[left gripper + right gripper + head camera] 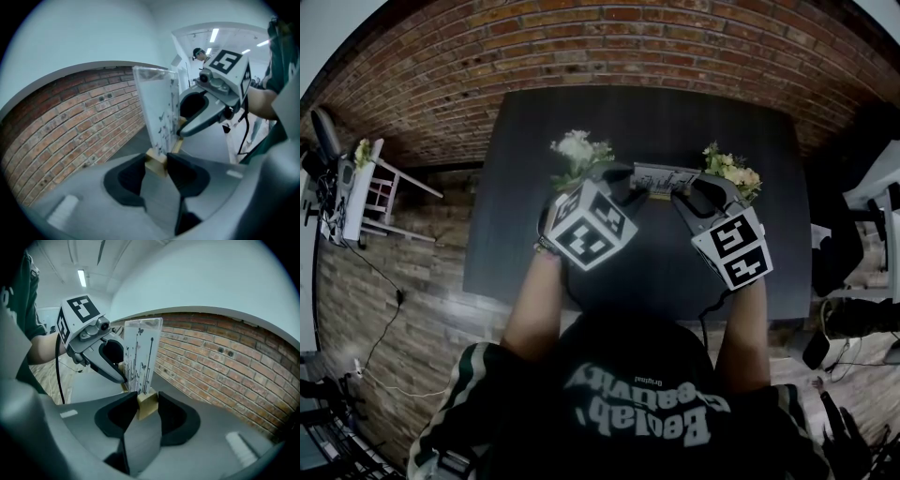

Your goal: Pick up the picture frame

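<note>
The picture frame (664,177) stands upright over the far half of a dark table (656,112), with one gripper at each of its ends. It is a thin clear panel printed with small butterflies and stems, and it sits in a small wooden block (157,167) at each bottom corner. I cannot tell if the blocks touch the tabletop or are a little above it.

The left gripper (156,161) has its jaws partly closed, and the dark pads press on both sides of that block. The right gripper (146,401) grips the second wooden block (148,408) at the other end in the same way, jaws about half closed on it. Each gripper points down at a slant toward the frame.

Just beside the frame on its left is a bunch of white flowers (578,150), very close to the left gripper's jaws. Just beside the frame on its right is a second bunch, of yellowish flowers (733,171), right behind the right gripper's jaws. These two bunches narrow the way to both sides.

Behind the frame, bare tabletop goes on to the far edge, and past this edge stands a brick wall (581,37). In front of the frame, bare tabletop lies under the person's forearms down to the near edge. Well apart from the frame on the left, on the wooden floor, stands a white rack (366,192).
</note>
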### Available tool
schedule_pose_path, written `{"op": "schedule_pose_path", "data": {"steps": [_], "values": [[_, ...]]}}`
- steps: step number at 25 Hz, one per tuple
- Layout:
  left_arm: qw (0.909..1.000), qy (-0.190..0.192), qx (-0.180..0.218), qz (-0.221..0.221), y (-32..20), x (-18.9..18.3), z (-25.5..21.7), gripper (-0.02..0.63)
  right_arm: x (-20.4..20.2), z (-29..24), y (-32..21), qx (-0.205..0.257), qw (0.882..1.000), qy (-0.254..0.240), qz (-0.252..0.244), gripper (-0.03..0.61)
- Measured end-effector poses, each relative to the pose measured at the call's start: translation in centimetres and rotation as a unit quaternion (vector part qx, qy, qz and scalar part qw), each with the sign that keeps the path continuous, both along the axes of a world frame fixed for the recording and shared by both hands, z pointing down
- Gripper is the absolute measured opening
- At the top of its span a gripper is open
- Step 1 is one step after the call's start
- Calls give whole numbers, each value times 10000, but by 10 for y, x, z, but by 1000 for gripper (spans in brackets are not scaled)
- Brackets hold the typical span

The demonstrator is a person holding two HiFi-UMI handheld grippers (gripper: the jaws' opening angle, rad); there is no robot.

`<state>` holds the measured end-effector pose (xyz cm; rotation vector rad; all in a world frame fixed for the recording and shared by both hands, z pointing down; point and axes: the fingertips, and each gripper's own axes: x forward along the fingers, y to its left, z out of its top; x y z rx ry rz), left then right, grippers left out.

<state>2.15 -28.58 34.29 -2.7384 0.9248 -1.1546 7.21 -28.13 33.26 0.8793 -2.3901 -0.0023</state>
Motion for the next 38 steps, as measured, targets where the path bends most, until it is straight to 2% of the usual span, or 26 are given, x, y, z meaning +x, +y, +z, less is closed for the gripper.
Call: {"op": "schedule_pose_path", "data": {"steps": [38], "values": [[9999, 24, 40, 161, 14, 11, 3, 149, 11, 7, 14, 45, 9999, 56, 78, 144]]}}
